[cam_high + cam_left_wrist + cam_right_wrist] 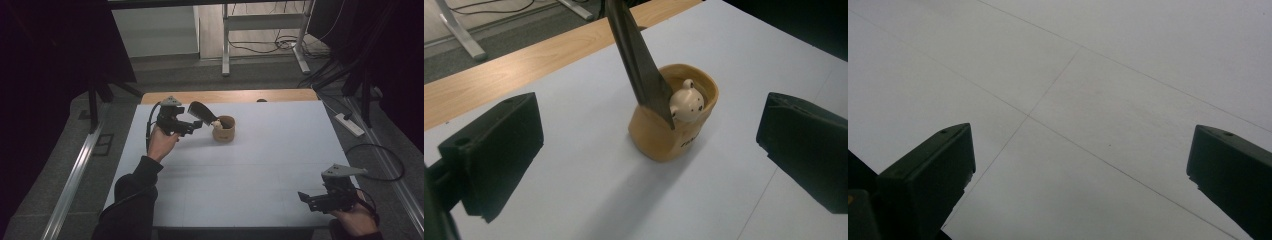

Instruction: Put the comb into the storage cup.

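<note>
Our left tongs (pixel 649 150) spread wide, near tan cup (pixel 672 125) by table's far edge; right tongs (pixel 1078 175) released. Risk: nudging leaning dark utensil (pixel 636 60) tips cup.

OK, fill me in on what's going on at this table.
A person works at a white table with a gripper in each hand. The left gripper hangs open just short of a tan cup, touching nothing. The cup holds a small white bear figure and a dark flat tool leaning out of it. The right gripper is open over bare table at the near right corner.
</note>
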